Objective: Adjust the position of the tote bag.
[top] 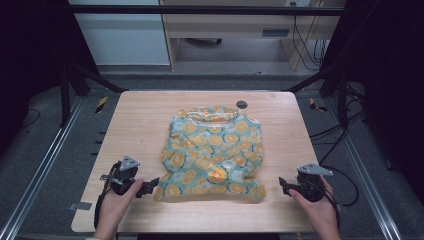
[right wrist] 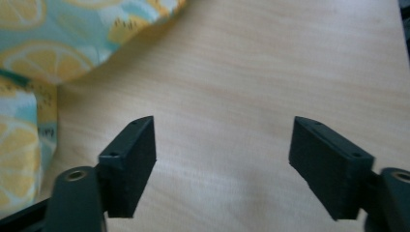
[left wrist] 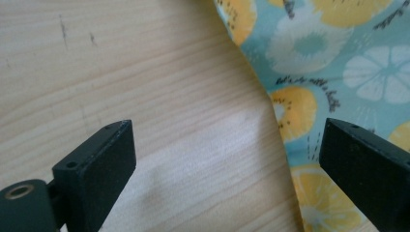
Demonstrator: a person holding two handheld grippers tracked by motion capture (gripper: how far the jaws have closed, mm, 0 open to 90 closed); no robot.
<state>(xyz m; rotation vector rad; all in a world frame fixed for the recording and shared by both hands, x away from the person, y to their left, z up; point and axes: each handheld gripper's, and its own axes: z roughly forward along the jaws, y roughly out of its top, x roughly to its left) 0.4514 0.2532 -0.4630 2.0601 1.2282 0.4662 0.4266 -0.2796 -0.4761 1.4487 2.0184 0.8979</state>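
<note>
- The left gripper (top: 150, 188), jaws wide, sits at the near-left corner of the fruit-print cloth (top: 212, 155); one jaw already overlaps its hem.
- The right gripper (top: 283, 185), also wide, stands just off the near-right corner (so the left is nearer).
- The cloth lies mid-table (top: 140, 125), stretching away from the person.

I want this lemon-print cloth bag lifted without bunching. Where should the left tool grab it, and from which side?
Probably the near-left bottom corner of the teal lemon-print cloth bag, coming from the left along the table: the open left tool already faces that flat, free edge.
</note>
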